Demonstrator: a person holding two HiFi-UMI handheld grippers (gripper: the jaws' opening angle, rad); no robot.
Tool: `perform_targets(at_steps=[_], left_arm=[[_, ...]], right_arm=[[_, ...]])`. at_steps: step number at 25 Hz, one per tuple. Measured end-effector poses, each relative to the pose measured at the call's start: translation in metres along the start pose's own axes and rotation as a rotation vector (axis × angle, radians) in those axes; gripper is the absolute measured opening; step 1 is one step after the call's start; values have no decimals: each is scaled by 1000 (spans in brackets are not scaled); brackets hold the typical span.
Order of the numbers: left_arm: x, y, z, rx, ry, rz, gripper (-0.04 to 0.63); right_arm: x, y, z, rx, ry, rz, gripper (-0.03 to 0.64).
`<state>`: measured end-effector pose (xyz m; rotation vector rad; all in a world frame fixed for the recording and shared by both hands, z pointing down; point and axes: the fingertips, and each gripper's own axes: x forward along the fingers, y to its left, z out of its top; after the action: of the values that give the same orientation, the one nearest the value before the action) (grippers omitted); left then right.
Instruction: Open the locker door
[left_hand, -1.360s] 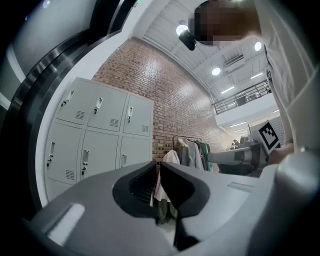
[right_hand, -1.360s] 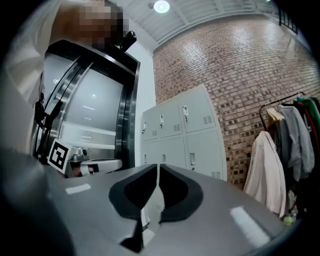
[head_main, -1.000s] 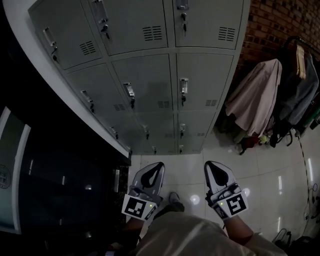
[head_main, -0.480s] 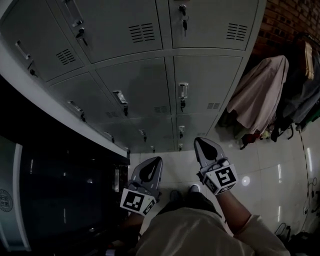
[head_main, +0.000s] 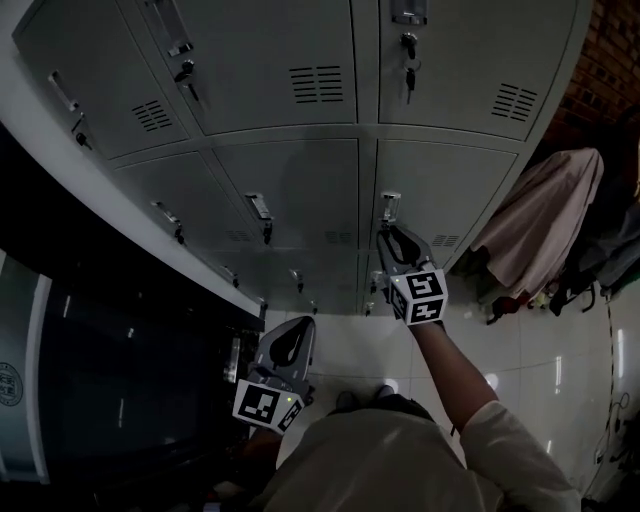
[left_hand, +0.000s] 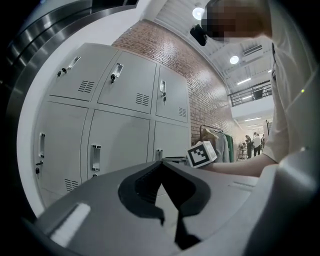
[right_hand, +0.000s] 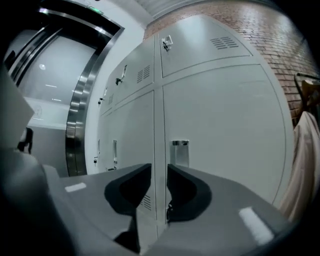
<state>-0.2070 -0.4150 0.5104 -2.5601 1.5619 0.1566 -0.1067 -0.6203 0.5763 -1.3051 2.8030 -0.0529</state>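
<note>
While my right gripper (right_hand: 159, 167) is opening, its jaws stand a modest gap apart and grip nothing. Through that gap I see only the vertical seam (right_hand: 158, 130) between two doors. The latch handle (right_hand: 180, 151) sits just up and right of the jaw tips, close but not touched. The locker door (right_hand: 225, 130) it belongs to spreads out to the right of that handle, flush with its neighbours and closed.

From the head view, the right gripper (head_main: 385, 235) is raised just below the latch handle (head_main: 390, 207), on the left edge of the locker door (head_main: 450, 190). My left gripper (head_main: 300, 322) hangs well below and left of the handle, low near my body. Its own view shows the left gripper (left_hand: 161, 162) with tips together and nothing held.

Only the left gripper view catches the right gripper's marker cube (left_hand: 201, 153) just right of the latch handle (left_hand: 158, 153). Only the head view shows a pale coat (head_main: 540, 230) hanging right of the handle. Only the right gripper view shows a steel frame (right_hand: 80, 100) far to its left.
</note>
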Motion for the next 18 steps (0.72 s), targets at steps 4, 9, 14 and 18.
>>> perform_targets(at_steps=[4, 9, 14, 18], left_arm=[[3, 13, -9, -18, 7, 25, 5], [2, 28, -14, -35, 10, 56, 5], [3, 33, -23, -43, 27, 72, 8], [4, 36, -28, -55, 37, 81, 9]], right_arm=[[31, -16, -7, 0, 39, -28, 101], [53, -23, -14, 9, 60, -40, 117], [63, -23, -18, 22, 65, -49, 118], [58, -19, -14, 16, 66, -46, 118]])
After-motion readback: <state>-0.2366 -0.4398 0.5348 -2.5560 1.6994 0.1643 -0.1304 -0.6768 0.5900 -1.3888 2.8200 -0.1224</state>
